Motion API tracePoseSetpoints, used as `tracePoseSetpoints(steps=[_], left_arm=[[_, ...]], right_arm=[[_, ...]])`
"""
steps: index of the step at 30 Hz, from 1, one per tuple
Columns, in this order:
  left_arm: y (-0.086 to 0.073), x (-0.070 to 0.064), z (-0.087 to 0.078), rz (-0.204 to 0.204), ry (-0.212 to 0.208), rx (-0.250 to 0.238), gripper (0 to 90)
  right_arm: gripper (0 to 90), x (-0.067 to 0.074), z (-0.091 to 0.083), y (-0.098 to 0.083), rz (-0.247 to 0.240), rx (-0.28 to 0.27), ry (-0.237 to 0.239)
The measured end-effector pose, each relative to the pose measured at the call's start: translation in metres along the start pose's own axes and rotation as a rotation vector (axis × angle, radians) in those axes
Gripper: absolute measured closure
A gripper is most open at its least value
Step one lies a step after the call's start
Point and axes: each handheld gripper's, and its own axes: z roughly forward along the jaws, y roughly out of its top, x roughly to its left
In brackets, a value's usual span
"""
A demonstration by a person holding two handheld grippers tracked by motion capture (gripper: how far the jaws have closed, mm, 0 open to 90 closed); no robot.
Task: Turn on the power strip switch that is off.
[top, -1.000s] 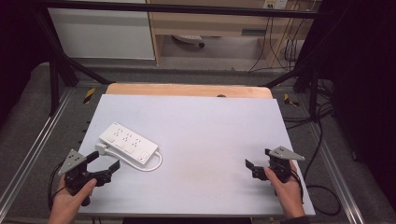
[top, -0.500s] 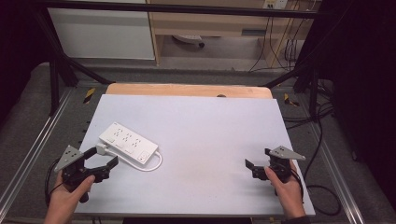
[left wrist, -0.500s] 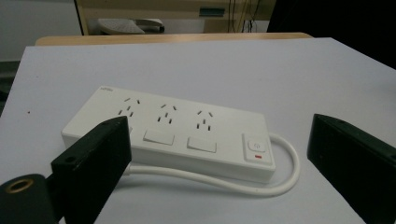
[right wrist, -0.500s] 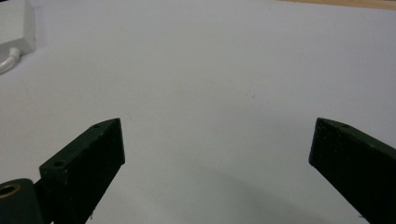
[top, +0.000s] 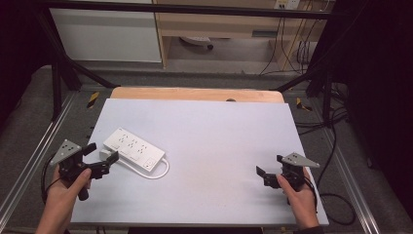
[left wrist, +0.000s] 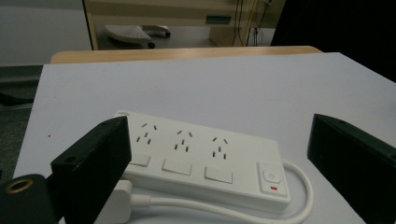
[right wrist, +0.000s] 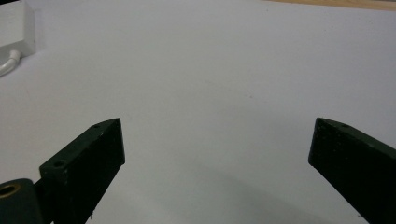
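Note:
A white power strip (top: 134, 150) with three sockets, rocker switches and a red-marked power button lies on the left part of the white tabletop (top: 219, 136). Its white cable (top: 163, 170) loops round the near end back to a plug (top: 104, 155). My left gripper (top: 102, 153) is open at the strip's near-left end, with its jaws either side of the plug. In the left gripper view the strip (left wrist: 201, 163) lies just past the left gripper (left wrist: 219, 135), and the plug (left wrist: 116, 205) sits by the left jaw. My right gripper (top: 269, 165) is open over bare tabletop at the front right, holding nothing; the right gripper view shows the gripper (right wrist: 217, 137) and the strip's corner (right wrist: 16, 28).
A wooden table edge (top: 195, 93) shows beyond the white top. Metal frame rails (top: 29, 151) run along both sides, and black cables (top: 336, 195) lie on the floor at the right. A white cabinet (top: 107, 34) stands behind the table.
My left gripper has moved forward, away from the table's front edge, up to the plug end of the power strip. The right gripper has stayed in place.

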Motion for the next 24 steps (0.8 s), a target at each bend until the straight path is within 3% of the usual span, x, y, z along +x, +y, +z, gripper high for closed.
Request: tracePoseSetpoints(steps=[14,24], left_arm=[[0.024,0.002,0.009,0.039,-0.024,0.014,6.2],[0.029,0.008,0.025,0.017,-0.022,0.02,6.0]], right_arm=[[3.9,0.002,0.001,0.001,-0.001,0.007,0.004],[2.9,0.0,-0.003,0.0,0.011,-0.004,-0.006]])
